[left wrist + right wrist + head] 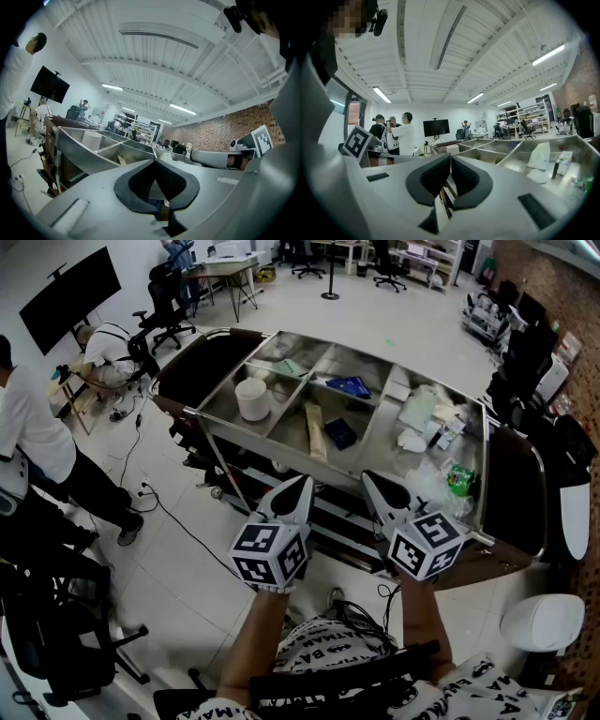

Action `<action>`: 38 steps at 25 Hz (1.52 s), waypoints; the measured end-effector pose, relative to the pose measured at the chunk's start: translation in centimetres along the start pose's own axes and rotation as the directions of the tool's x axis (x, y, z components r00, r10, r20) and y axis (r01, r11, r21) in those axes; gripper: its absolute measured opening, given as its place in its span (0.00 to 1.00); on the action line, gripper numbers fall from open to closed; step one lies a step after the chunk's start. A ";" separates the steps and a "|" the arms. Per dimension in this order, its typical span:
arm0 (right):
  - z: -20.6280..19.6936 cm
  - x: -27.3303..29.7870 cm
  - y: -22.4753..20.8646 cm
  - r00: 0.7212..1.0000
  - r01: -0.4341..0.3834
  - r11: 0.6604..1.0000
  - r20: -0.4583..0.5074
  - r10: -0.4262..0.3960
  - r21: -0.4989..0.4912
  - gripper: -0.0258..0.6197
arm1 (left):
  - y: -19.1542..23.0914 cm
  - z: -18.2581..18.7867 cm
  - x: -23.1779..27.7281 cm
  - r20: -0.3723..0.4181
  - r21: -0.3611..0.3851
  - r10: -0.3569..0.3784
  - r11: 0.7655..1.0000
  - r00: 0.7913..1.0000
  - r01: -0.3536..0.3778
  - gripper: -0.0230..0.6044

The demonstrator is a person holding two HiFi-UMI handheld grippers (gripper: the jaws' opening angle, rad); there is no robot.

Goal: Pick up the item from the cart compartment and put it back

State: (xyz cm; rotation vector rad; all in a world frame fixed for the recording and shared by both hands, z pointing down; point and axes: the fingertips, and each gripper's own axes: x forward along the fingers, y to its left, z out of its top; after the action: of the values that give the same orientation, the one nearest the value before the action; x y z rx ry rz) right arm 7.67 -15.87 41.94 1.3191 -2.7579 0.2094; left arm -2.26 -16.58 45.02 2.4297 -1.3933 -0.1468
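Hovering side by side at the near rim of the cart [225,395], the left gripper [303,484] and the right gripper [368,478] both point across its open top. In the left gripper view the left gripper [154,160] has its jaws pressed together at the tips, with nothing between them. In the right gripper view the right gripper [450,157] also has its jaws together, with only a thin slit between the pads, and it grips nothing.

Everything that could be picked up lies inside the cart, beyond the jaw tips and out of contact with them. A white cup [252,397] stands upright in the cart's left compartment, well apart from the left gripper and off to its left. The cart's middle part is split by dividers. In its near section a tan block [313,427] lies lengthwise just ahead of the left gripper's tips. A dark blue packet [339,433] lies beside the block, ahead of the gap between the two grippers. In the far sections lie a blue pouch [350,386] and a green sheet [291,367]. The cart's right compartment holds a heap of white bags [427,409]. A small green packet [458,480] sits near that compartment's near corner, to the right of the right gripper.

The views do not show which of these is the item to lift.
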 end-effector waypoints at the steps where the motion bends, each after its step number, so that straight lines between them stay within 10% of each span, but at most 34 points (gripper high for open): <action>1: 0.0 0.1 0.0 1.000 -0.001 1.000 -0.003 0.001 -0.007 0.07 | 0.0 0.0 0.0 0.001 0.001 -0.002 1.000 1.000 0.002 0.04; 9: 1.3 0.6 -1.2 0.999 -0.004 0.996 -0.054 0.000 -0.088 0.08 | -0.4 0.2 1.1 -0.049 0.022 -0.018 1.000 0.999 0.019 0.04; 15: 4.9 2.5 -5.0 0.990 0.003 0.988 -0.140 -0.025 -0.156 0.44 | -0.3 2.8 3.3 -0.054 0.052 -0.040 0.998 0.998 0.043 0.04; 25: 10.4 9.2 -11.1 0.966 -0.003 0.966 -0.250 -0.064 -0.257 0.60 | 1.5 6.8 9.2 -0.100 0.047 -0.049 0.997 0.994 0.053 0.04; 38: 1.8 23.3 -21.1 0.737 -0.095 0.991 -0.676 0.006 -0.095 0.67 | 5.3 6.5 15.0 -0.208 0.007 0.033 0.999 0.978 -0.032 0.04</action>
State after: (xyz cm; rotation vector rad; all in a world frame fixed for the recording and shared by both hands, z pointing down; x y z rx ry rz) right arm 9.53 -47.15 45.03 0.8877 -2.1337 0.4202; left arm -0.52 -33.40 41.88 2.3461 -1.3393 0.1154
